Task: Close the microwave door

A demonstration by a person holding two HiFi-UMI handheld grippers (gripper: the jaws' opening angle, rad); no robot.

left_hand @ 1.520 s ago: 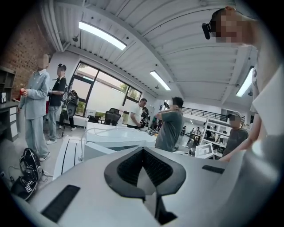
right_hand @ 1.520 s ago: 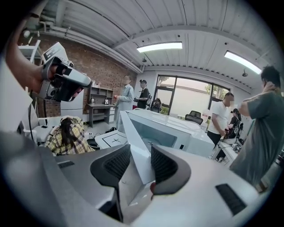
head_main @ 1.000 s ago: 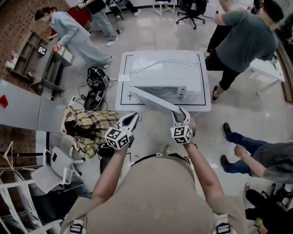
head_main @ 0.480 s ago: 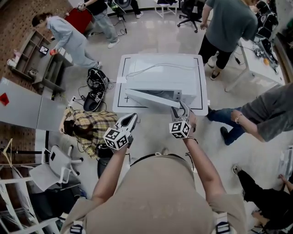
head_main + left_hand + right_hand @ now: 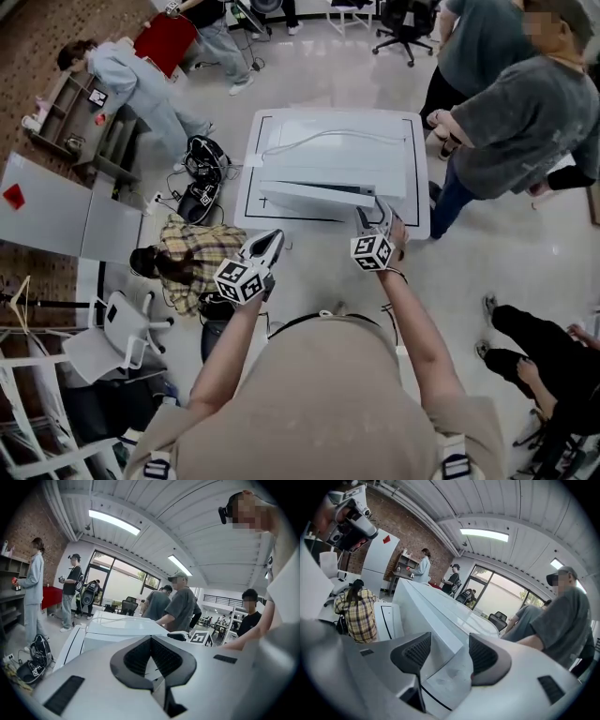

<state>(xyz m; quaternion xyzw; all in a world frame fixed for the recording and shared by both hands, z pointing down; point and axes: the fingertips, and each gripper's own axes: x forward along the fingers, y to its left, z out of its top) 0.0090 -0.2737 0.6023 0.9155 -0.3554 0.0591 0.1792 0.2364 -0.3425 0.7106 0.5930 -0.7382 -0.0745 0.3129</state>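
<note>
A white microwave stands on a white table. Its door lies almost flat against the front, only slightly ajar at its right end. My right gripper is at that free end. In the right gripper view the door's edge runs between the pads, and the jaws are opening without pressing on it. My left gripper hangs in front of the table's left part, shut and empty, apart from the microwave.
A white cable lies on top of the microwave. A person in a grey shirt stands close to the table's right side. Another in a plaid shirt sits on the floor at the left, by bags.
The door has swung from well ajar to nearly flat against the microwave. My right gripper went along with it and its jaws spread. The bystanders on the right have shifted.
</note>
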